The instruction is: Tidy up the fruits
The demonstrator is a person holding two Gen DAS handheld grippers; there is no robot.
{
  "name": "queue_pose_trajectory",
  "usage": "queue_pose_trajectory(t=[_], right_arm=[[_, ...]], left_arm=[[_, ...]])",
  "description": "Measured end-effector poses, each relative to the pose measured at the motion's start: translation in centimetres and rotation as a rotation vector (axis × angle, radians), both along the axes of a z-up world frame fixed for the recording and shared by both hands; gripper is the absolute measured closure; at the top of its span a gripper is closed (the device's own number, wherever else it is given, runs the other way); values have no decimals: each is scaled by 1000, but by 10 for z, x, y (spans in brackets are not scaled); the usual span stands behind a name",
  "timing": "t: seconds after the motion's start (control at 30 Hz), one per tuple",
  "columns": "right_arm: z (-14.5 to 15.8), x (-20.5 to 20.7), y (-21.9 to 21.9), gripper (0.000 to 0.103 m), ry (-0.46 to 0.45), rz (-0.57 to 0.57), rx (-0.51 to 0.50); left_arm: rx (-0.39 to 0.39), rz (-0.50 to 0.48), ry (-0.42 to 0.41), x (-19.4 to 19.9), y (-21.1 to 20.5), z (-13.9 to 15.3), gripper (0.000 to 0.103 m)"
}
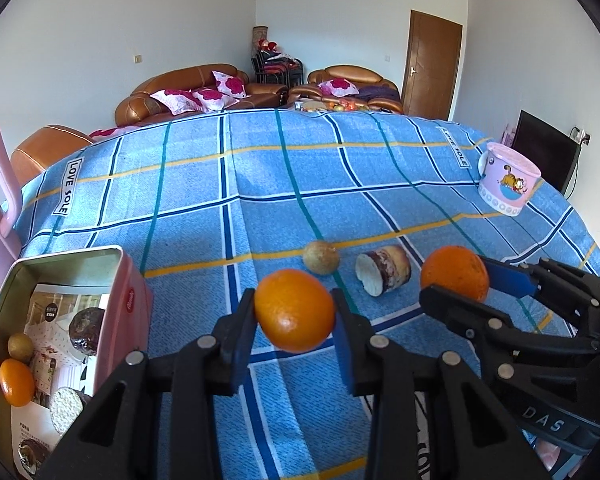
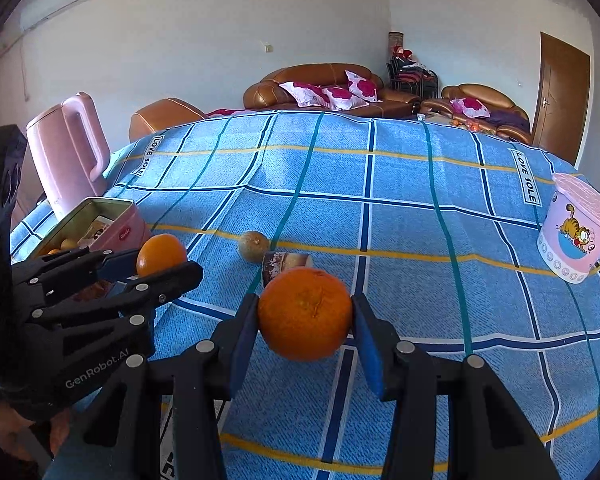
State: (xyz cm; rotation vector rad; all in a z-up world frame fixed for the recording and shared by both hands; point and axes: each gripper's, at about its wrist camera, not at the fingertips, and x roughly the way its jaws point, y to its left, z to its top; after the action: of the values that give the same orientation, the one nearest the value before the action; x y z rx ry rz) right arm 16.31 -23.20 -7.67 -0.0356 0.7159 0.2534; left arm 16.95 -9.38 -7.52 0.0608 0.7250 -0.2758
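1. Oranges are the things in hand: the left claw (image 1: 294, 312) is clamped on a smooth orange (image 1: 294, 310), its blue pads pressed to the fruit's two sides, and it holds the fruit clear above the blue checked cloth (image 1: 260, 184) on the tabletop.
2. The right claw (image 2: 305, 314) grips a second, rougher-skinned orange (image 2: 305, 314) in the same way, pads tight on both sides, lifted off the cloth.
3. In the left wrist view the two claws sit side by side, the right one to the right with its orange near the left one's.
4. On the cloth between and just beyond the two oranges lie a small brownish-green round fruit (image 1: 321, 257), perhaps a passion fruit, and just to its right a cut chunk with white flesh and a dark purplish rind (image 1: 383, 274).
5. A pink open tin (image 1: 126, 300) stands at the left of the tabletop; inside it are a small orange fruit (image 1: 16, 382), a brownish-green fruit (image 1: 20, 347), a dark round piece (image 1: 86, 330) and a pale-faced cut piece (image 1: 66, 408), lying on a printed leaflet.
6. A pink kettle (image 2: 70, 148) stands behind the tin, and a pink cartoon-cat mug (image 1: 508, 182) stands well apart at the right edge.
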Motion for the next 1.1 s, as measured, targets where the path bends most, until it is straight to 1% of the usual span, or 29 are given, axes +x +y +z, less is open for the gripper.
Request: queue_pose_trajectory(t=[0.27,0.63,1.1], right_arm=[[3,-5,-3,55,-23,3,20],[10,-13,-5,55,-76,10,39],[15,-20,-6,55,-120,18,48]], left_arm=[[-6,12,-26,-3,2,3,66],[-7,24,-68,-9,5,7,66],[-9,30,-104,-15,5,11,66]])
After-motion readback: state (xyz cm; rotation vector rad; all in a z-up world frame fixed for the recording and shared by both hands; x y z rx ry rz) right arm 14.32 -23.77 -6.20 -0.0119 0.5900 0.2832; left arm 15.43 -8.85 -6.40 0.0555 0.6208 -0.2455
